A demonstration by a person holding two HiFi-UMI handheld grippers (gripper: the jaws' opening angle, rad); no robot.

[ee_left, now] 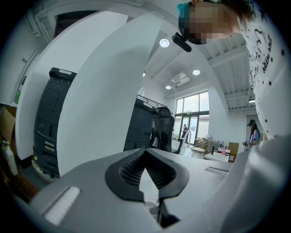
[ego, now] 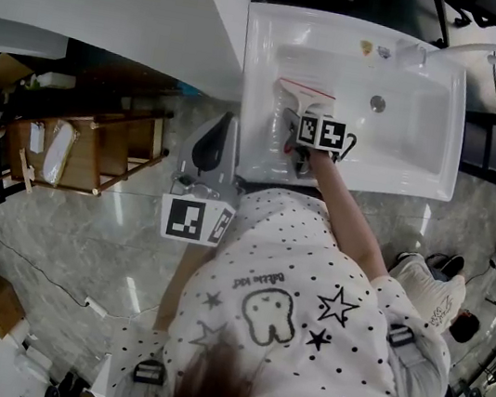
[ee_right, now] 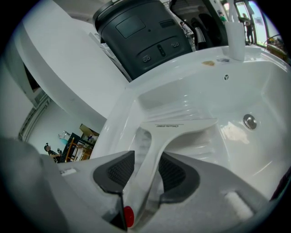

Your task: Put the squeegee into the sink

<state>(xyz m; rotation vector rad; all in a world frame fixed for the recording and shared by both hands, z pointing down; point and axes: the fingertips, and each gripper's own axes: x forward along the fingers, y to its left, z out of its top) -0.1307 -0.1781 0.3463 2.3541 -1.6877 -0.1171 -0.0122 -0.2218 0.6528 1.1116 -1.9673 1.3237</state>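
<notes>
The squeegee (ee_right: pixel 182 126) is laid in the sink (ego: pixel 424 156), with its blade on the ribbed basin floor near the left wall. Its handle is seen between the pads of the right tongs (ee_right: pixel 146 158), which are parted and appear not to press on it. For a clean release, the pads should be spread clear and the tongs drawn back along the handle without snagging. The left tongs (ee_left: pixel 145 152) are closed on nothing. One squeegee, one sink and two tongs are counted.

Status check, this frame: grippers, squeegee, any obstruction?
Left gripper shut, empty. Right gripper open around squeegee handle. Squeegee in sink. Nothing blocking.
</notes>
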